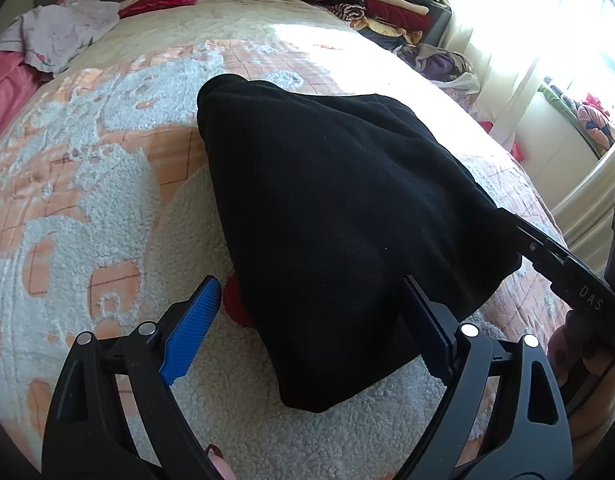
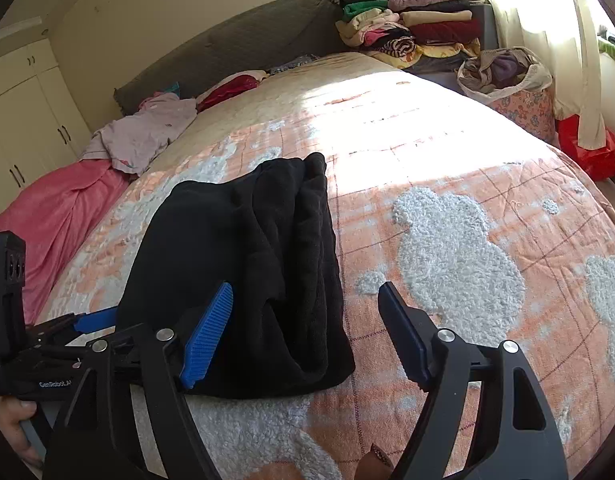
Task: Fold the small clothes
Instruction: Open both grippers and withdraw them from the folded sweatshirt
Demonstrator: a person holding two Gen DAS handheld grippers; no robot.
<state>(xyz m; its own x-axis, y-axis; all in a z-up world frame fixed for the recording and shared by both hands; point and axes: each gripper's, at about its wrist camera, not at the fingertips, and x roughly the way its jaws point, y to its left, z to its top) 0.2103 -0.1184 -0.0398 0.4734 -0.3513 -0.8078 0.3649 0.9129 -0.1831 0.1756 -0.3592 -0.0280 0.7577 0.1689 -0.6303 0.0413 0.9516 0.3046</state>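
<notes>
A folded black garment lies on the fleecy orange-and-white blanket of the bed. My left gripper is open, its jaws straddling the garment's near end; the blue left pad stands clear of the cloth. At the garment's right corner, one black finger of my right gripper reaches in. In the right wrist view the black garment lies left of centre. My right gripper is open over its near right edge and holds nothing. One blue pad of my left gripper shows at the far left.
Stacks of folded clothes sit at the bed's far right corner. A lilac garment and a pink sheet lie at the far left. Beside the bed stand a bag of clothes and a red bag, below a curtain.
</notes>
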